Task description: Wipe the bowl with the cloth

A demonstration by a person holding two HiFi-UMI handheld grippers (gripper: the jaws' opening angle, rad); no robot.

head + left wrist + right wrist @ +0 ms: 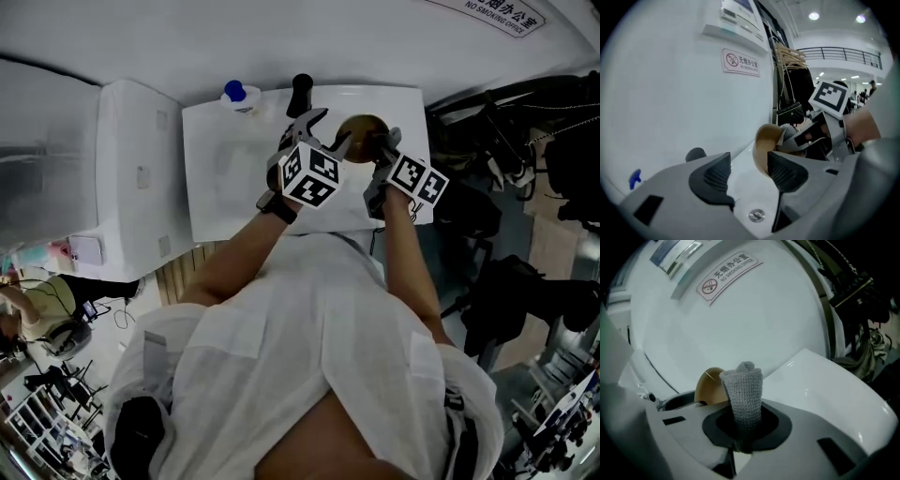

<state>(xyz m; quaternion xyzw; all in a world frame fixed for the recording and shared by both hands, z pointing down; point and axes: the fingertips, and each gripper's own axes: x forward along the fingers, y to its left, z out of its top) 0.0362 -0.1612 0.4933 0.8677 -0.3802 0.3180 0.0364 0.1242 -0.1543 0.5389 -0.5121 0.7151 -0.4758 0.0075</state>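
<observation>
Rough grey knitted cloth (pixel 743 394), smooth matt tan bowl (pixel 707 389), glossy white table (pixel 825 380).

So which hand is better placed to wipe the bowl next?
Right. The right gripper is shut on the cloth beside the bowl; the left gripper stands open, gripping nothing.

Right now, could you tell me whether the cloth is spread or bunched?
Bunched: the cloth stands as a narrow roll pinched in the right gripper.

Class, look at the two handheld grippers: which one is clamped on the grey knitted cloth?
The right gripper: its jaws pinch the grey knitted cloth, which sticks up between them. The left gripper has its jaws wide apart, gripping nothing.
</observation>
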